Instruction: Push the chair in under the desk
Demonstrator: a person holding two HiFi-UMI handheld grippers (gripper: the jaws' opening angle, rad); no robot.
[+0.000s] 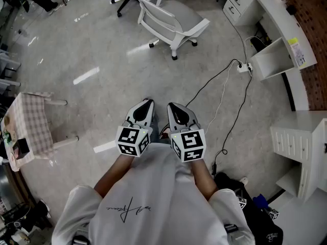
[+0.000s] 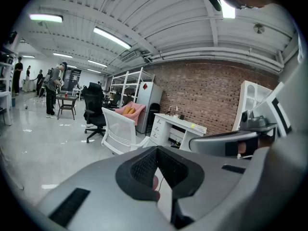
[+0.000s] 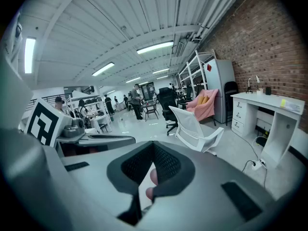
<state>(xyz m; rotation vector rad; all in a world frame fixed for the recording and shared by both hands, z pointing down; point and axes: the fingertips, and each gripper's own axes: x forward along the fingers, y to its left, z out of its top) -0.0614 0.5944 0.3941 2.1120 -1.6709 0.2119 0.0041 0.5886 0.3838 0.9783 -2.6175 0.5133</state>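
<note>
A white swivel chair [image 1: 171, 19] with a grey seat stands on the floor, out in the room and apart from the long white desk [image 1: 278, 14] along the brick wall. It also shows as the chair [image 2: 120, 131] ahead of the left gripper and the chair [image 3: 195, 129] ahead of the right gripper. Both grippers are held close in front of the person's chest, side by side. My left gripper [image 1: 145, 106] is shut with nothing in it. My right gripper [image 1: 176, 108] is shut and empty too. Both point towards the chair, well short of it.
Black and white cables [image 1: 225, 93] run over the floor to a power strip [image 1: 244, 67] by the desk. A drawer unit [image 1: 237, 4] stands under the desk. A small table with a checked cloth [image 1: 30, 126] is at the left. People stand far off [image 2: 53, 88].
</note>
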